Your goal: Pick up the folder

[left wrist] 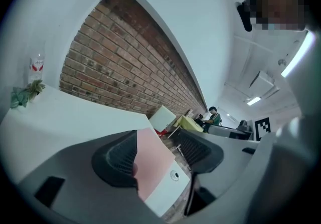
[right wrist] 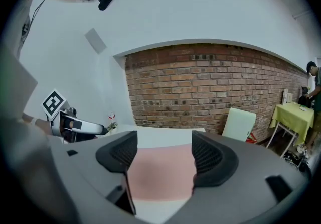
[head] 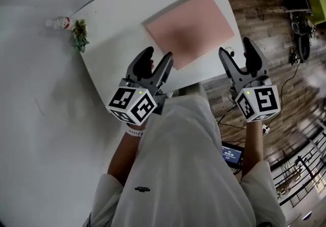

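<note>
The pink folder (head: pixel 189 27) lies flat on the white surface (head: pixel 114 15), upper middle of frame. Both the left tool (head: pixel 158 54) and right tool (head: pixel 235 48) are spread and empty, just short of it. I'd slip one jaw under its near edge.

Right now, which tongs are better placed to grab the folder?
Left, probably. The left tongs, open, hover over the table at a corner of the folder; the right tongs, open, hang beyond the table edge.
</note>
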A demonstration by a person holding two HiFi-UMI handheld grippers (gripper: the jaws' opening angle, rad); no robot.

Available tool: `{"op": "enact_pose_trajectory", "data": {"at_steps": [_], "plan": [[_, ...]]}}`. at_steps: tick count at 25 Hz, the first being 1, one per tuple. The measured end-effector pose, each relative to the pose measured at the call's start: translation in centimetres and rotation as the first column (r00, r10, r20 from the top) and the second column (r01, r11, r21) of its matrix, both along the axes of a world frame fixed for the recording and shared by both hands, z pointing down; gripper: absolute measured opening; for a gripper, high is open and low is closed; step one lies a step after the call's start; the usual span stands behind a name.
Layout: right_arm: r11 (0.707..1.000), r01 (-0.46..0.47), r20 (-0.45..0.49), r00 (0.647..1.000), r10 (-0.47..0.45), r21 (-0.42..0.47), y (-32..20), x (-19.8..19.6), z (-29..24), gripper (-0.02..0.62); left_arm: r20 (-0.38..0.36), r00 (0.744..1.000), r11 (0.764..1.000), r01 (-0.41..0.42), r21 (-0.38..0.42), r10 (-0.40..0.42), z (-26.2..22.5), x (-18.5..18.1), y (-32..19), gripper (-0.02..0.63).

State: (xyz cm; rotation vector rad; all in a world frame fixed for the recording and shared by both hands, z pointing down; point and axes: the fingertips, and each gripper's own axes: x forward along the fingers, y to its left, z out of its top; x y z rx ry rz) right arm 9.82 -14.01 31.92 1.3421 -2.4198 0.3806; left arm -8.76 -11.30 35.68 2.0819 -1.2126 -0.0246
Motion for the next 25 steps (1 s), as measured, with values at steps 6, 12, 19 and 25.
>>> {"op": "enact_pose_trajectory", "data": {"at_steps": [6, 12, 19, 25], "plan": [[0.995, 0.073, -0.013, 0.997, -0.074, -0.068, -2.8, 0.8, 3.2, 0.342, 0.022, 0.998, 0.994, 0.067, -0.091, -0.066, 2.6, 0.4, -1.2, 0.279], [0.981, 0.157, -0.035, 0.986, -0.162, -0.112, -5.5, 0.8, 6.1, 0.372, 0.035, 0.992, 0.978, 0.123, -0.166, -0.119, 5.8, 0.6, -2.6, 0.304], [0.954, 0.238, -0.046, 0.967, -0.25, -0.185, -7.8, 1.0, 10.0, 0.408, 0.057, 0.978, 0.951, 0.208, -0.228, -0.2, 9.0, 0.2, -4.2, 0.319], [0.935, 0.273, -0.051, 0.955, -0.291, -0.229, -10.3, 1.4, 13.3, 0.435, 0.071, 0.97, 0.929, 0.243, -0.278, -0.232, 12.0, -0.3, -5.0, 0.327]]}}
